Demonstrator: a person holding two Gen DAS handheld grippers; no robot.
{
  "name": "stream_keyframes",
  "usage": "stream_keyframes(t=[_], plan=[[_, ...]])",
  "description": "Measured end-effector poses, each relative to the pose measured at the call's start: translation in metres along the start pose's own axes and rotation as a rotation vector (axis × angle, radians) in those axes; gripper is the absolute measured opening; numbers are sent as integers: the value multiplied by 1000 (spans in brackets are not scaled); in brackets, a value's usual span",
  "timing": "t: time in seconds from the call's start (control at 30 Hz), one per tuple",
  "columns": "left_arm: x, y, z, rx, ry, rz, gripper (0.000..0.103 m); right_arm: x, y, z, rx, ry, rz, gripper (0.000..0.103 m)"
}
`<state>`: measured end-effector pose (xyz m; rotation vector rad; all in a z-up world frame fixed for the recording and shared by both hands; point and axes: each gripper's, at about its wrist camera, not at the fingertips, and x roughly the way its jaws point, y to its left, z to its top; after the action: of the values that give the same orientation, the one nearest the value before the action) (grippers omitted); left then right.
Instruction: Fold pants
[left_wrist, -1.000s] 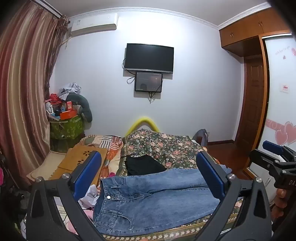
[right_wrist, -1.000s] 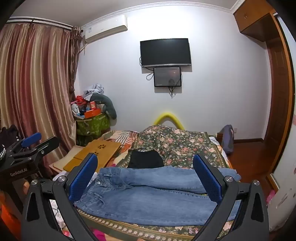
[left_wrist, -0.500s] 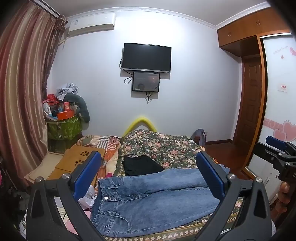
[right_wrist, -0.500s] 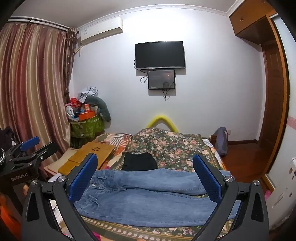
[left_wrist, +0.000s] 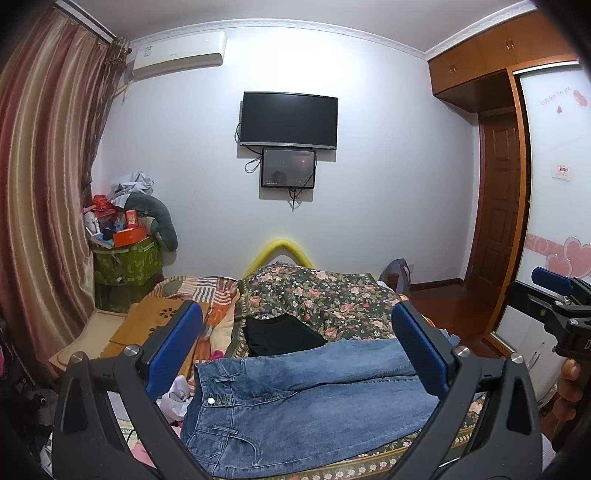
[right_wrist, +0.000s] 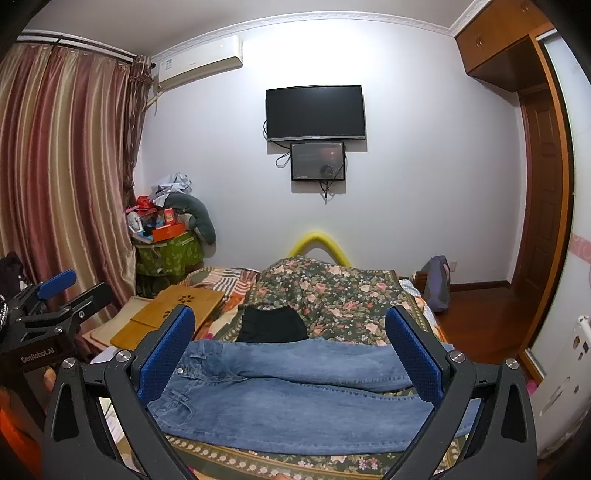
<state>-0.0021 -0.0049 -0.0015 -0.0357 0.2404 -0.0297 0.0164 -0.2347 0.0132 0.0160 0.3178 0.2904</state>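
Blue jeans (left_wrist: 295, 402) lie flat across the near end of a bed, waistband to the left, both legs running right. In the right wrist view the jeans (right_wrist: 295, 391) show the same way. My left gripper (left_wrist: 295, 354) hovers above them, open, with nothing between its blue pads. My right gripper (right_wrist: 290, 350) is also open and empty, held above the jeans. Each gripper shows in the other's view: the right one (left_wrist: 557, 295) at the right edge, the left one (right_wrist: 55, 295) at the left edge.
A floral cover (left_wrist: 314, 295) spreads over the bed, with a folded black garment (left_wrist: 277, 334) behind the jeans. A wooden lap table (right_wrist: 173, 314) and cluttered green box (right_wrist: 168, 254) stand left. Curtains hang far left; a wardrobe and door stand right.
Both views have drifted slightly left and tilted, so the jeans sit a little lower and nearer. The jeans have not moved and both grippers stay open.
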Motion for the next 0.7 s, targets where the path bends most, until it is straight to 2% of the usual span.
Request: stream_keyframes(t=[0.7], plan=[[2,-3,0,0,3,2,103,-2,-2,3,3,0,-4,102]])
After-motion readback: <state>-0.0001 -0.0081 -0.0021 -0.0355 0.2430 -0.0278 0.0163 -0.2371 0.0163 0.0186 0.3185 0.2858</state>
